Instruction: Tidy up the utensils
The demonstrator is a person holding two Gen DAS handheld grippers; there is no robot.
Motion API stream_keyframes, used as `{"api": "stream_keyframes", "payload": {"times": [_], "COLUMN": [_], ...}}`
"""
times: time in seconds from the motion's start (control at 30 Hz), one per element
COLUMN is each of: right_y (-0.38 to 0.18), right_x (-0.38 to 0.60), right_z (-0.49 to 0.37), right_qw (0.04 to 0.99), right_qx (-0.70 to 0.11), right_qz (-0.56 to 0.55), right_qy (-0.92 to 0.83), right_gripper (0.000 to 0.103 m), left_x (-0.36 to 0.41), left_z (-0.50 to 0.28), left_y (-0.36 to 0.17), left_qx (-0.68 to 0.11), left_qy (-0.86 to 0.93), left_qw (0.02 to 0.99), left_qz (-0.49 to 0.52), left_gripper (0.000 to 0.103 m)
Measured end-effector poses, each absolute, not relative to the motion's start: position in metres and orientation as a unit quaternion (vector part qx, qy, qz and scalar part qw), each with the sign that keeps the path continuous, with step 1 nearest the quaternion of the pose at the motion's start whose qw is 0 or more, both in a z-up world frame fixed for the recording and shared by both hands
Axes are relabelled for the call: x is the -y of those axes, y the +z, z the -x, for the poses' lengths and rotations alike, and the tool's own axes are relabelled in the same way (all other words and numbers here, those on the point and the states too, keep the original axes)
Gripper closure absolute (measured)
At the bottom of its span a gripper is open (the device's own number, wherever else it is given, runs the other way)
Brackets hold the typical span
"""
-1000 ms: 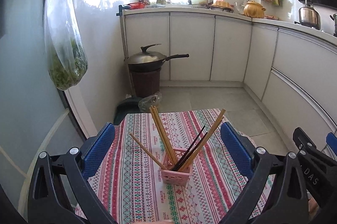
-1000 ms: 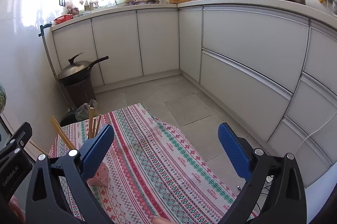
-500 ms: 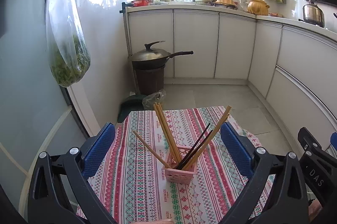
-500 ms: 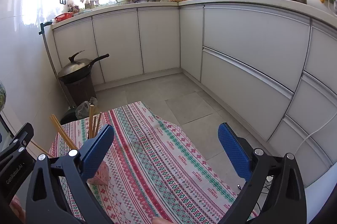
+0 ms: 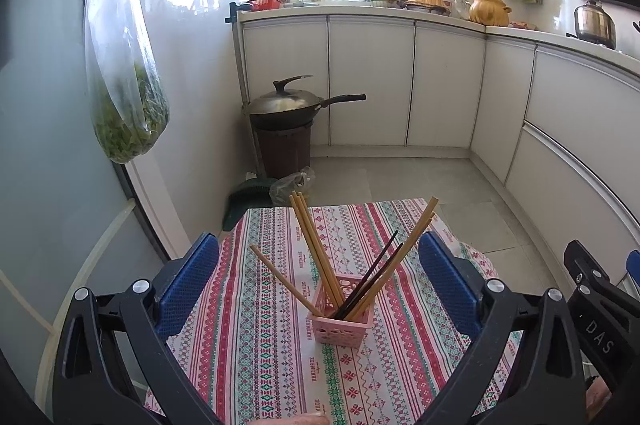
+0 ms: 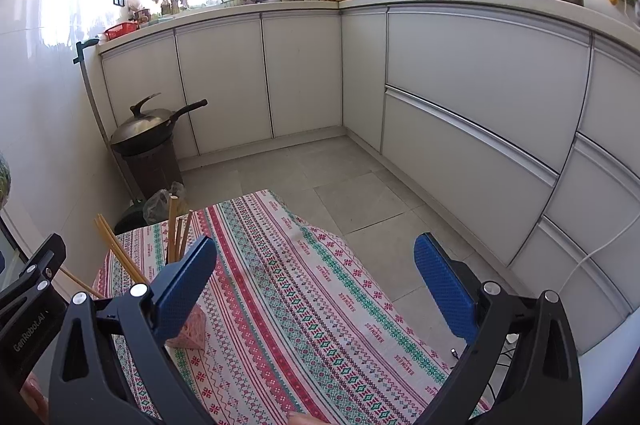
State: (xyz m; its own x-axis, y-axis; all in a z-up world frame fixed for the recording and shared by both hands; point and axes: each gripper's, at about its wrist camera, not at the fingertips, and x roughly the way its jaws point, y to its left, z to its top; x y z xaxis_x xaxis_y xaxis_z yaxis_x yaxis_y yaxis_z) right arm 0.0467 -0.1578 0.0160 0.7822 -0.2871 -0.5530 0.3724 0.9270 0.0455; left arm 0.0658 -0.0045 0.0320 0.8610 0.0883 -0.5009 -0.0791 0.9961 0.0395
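Kitchen interior, white cabinets (image 5: 368,81) running along the far and right walls, daylight pouring through the far window. Near foreground: a small surface (image 5: 260,337) wearing a striped, patterned cloth in red, green and white.

Item 1: pink lattice holder (image 5: 341,321), sitting upright on the cloth toward the near middle of the surface in the left wrist view. In the right wrist view it is showing at near left (image 6: 191,331), mostly hidden behind a blue pad.

Item 2: chopsticks (image 5: 316,249), standing in the holder and fanning outward. Light wooden ones are leaning left, far and right; two dark ones are leaning right among them. Their tips are also rising at left in the right wrist view (image 6: 173,229).

Item 3: left claw (image 5: 320,277), gaping wide and gripping nothing, its blue pads flanking the holder without touching it.

Item 4: right claw (image 6: 316,277), likewise spread wide and empty, hanging over the right part of the cloth, apart from the holder.

Surroundings: a lidded wok (image 5: 286,105) resting on a dark bin (image 5: 284,151) by the far cabinets; a clear bag of greens (image 5: 124,97) hanging at left; a golden pot (image 5: 489,9) and a steel kettle (image 5: 594,21) sitting on the far counter.
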Motion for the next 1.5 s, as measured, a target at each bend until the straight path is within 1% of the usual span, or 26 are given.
{"api": "stream_keyframes", "payload": {"times": [1.5], "right_y": [0.0107], "right_x": [0.1598], "right_z": [-0.0484], "right_qw": [0.939], "right_qx": [-0.287], "right_qz": [-0.078], "right_qy": [-0.175], "right_gripper": [0.007], "left_x": [-0.0006], "left_z": [-0.0682], "left_y": [0.0245], "left_qx": [-0.269], "left_qy": [0.050], "left_qw": [0.962], "left_qz": [-0.011], "left_gripper": [0.007]}}
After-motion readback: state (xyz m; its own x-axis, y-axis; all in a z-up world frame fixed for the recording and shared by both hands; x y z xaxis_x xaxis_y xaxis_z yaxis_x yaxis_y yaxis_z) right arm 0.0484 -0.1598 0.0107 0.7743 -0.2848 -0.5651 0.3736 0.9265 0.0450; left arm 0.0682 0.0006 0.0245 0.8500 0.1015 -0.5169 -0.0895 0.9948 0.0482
